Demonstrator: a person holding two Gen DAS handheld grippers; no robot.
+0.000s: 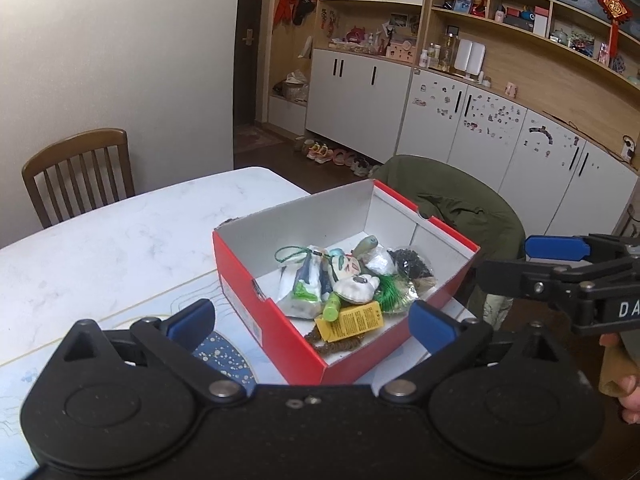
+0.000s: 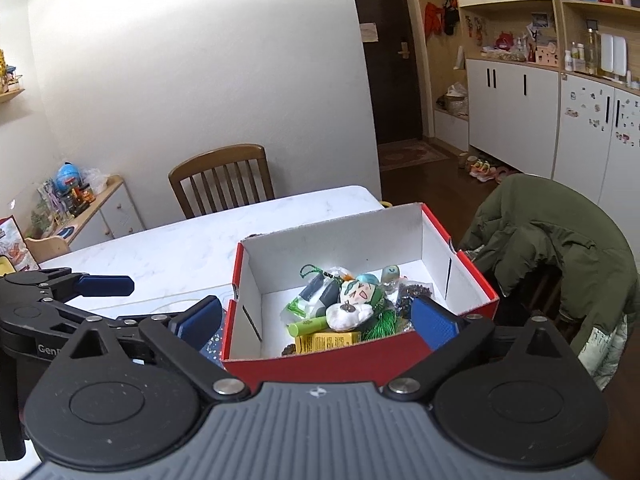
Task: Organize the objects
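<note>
Nearest in the left wrist view, the left claw has its blue-padded fingers spread wide and empty, hovering just short of the red shoebox; in the right wrist view the right claw is likewise spread wide with nothing between its pads, poised over the box's near wall. The box sits open on the white marbled counter, close to its right-hand edge, partly over a pale mat with a dark blue speckled patch. Inside, gathered toward the near right of the white floor, lies a heap of small things: a yellow carton nearest, a lime-green tube just behind and touching it, a white plush piece resting on top, a cartoon-face charm with teal hair, a green cord loop, and a dark beaded cluster toward the right wall, which may be a bracelet, though it is too small to tell. Beyond the box, an olive-green jacket is draped over a chair beside the counter. At the counter's far side stands a wooden slat-back chair against the white wall.
</note>
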